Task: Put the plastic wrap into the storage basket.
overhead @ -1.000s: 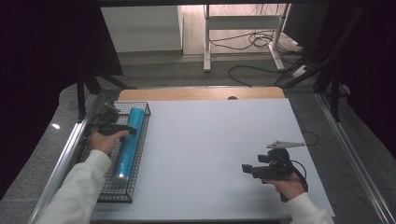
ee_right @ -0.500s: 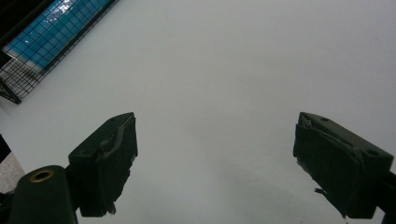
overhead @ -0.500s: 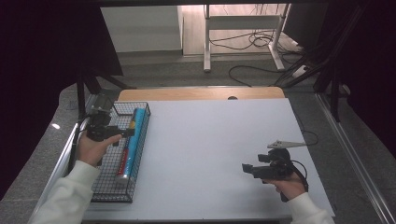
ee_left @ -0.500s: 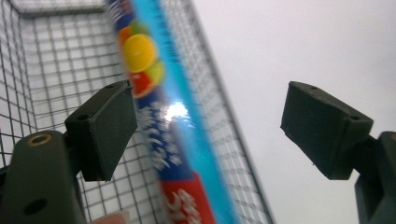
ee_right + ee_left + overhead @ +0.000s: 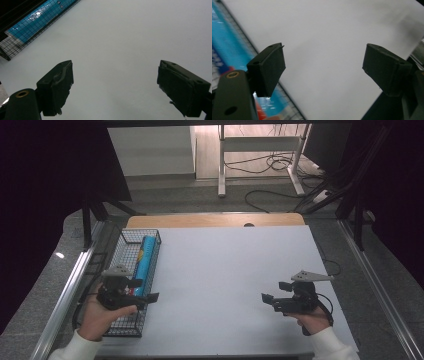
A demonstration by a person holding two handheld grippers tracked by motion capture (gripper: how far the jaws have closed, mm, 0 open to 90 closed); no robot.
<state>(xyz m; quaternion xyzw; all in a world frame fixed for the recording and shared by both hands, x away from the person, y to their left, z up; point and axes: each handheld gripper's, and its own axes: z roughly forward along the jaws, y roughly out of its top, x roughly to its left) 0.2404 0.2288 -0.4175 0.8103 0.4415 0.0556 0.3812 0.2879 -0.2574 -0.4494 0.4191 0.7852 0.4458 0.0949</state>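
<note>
On the white table (image 5: 220, 280) I see lots of bare space, and a strip of brown wood shows at its far edge. At the left side sits a black wire basket (image 5: 125, 251), right along the table's edge. A long blue tube (image 5: 144, 261) lies inside it, pointing away from me, with something red near its close end. My left gripper (image 5: 142, 291) is over the near part of the basket, and its jaws are wide apart with nothing between them. In the left gripper view the blue tube (image 5: 227, 47) lies under the wires beside one jaw, and the white table spreads out ahead. My right gripper (image 5: 275, 293) is well apart from it, at the right side of the table, pointing left. Its jaws are spread wide too and hold nothing. Beyond the table I see a grey floor (image 5: 200, 195), black cables (image 5: 272, 165) lying on it, and white frame legs (image 5: 220, 165). Both sides of the room are very dark.
</note>
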